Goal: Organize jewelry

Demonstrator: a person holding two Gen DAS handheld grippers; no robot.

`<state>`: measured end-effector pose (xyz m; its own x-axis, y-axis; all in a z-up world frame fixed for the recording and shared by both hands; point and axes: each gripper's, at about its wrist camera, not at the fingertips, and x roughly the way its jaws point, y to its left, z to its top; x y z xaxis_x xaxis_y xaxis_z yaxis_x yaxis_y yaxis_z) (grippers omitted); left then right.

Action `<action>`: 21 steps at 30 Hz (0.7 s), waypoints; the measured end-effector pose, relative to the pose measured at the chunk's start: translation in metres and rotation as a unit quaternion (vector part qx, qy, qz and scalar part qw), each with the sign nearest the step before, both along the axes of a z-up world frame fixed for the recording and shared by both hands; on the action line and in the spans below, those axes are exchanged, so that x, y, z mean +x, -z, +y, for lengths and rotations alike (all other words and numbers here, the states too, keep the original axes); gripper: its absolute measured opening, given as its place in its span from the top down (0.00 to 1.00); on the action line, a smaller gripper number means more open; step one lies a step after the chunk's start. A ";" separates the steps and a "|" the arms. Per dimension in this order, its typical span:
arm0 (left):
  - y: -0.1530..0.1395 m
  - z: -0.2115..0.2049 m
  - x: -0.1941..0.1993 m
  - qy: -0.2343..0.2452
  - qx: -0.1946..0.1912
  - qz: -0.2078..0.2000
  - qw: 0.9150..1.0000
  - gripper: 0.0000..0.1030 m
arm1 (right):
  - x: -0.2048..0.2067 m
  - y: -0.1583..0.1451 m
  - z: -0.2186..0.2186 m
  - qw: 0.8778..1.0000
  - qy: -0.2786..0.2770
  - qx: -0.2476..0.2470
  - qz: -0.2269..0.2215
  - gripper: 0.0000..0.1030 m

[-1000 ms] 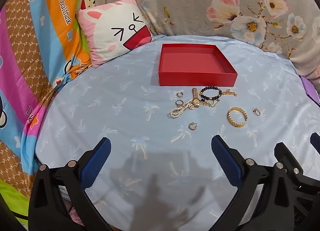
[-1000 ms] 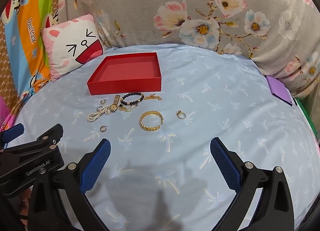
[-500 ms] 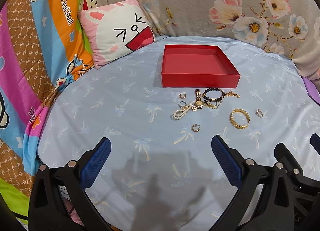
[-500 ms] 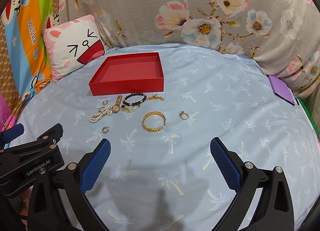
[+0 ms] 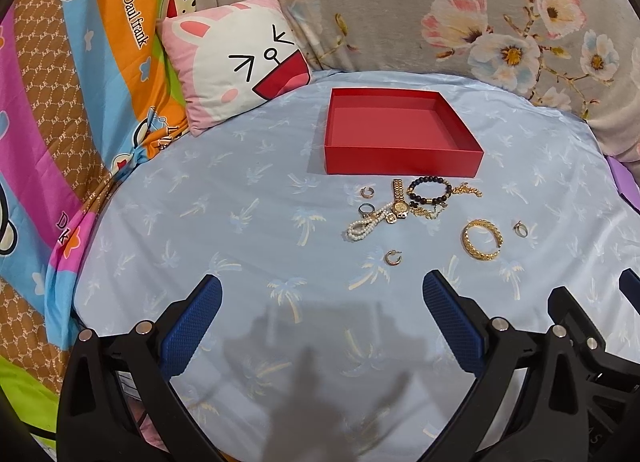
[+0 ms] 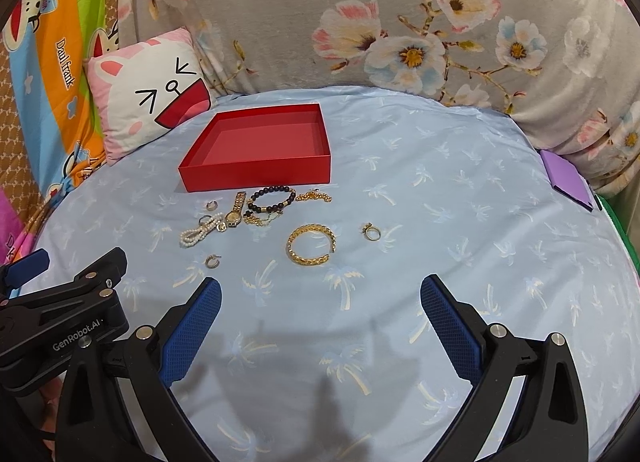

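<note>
Jaws wide on both: left gripper (image 5: 322, 302), right gripper (image 6: 320, 304), above bedsheet (image 6: 440, 222).

A home is shown, most likely a bedroom. A bed is covered with a light blue sheet (image 6: 440, 222) printed with palm trees. A bunny pillow (image 5: 236, 62) is propped at its edge. A flowered grey blanket (image 6: 360, 2) and a bright cartoon blanket (image 5: 80, 62) are seen behind.
</note>
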<state>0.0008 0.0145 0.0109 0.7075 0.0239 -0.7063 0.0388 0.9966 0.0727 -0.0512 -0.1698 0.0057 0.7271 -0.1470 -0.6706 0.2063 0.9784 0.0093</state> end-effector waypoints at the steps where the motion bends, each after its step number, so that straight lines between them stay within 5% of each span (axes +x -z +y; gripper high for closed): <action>1: 0.000 0.000 0.001 -0.001 0.000 0.000 1.000 0.05 | 0.000 0.000 0.002 1.000 -0.001 0.001 0.000 0.05; 21: 0.001 0.001 0.002 -0.004 -0.001 0.001 1.000 0.05 | 0.006 0.003 0.006 1.000 -0.003 0.008 0.003 0.05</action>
<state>0.0031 0.0159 0.0096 0.7057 0.0278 -0.7080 0.0317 0.9970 0.0707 -0.0452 -0.1635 0.0032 0.7244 -0.1322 -0.6766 0.2001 0.9795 0.0229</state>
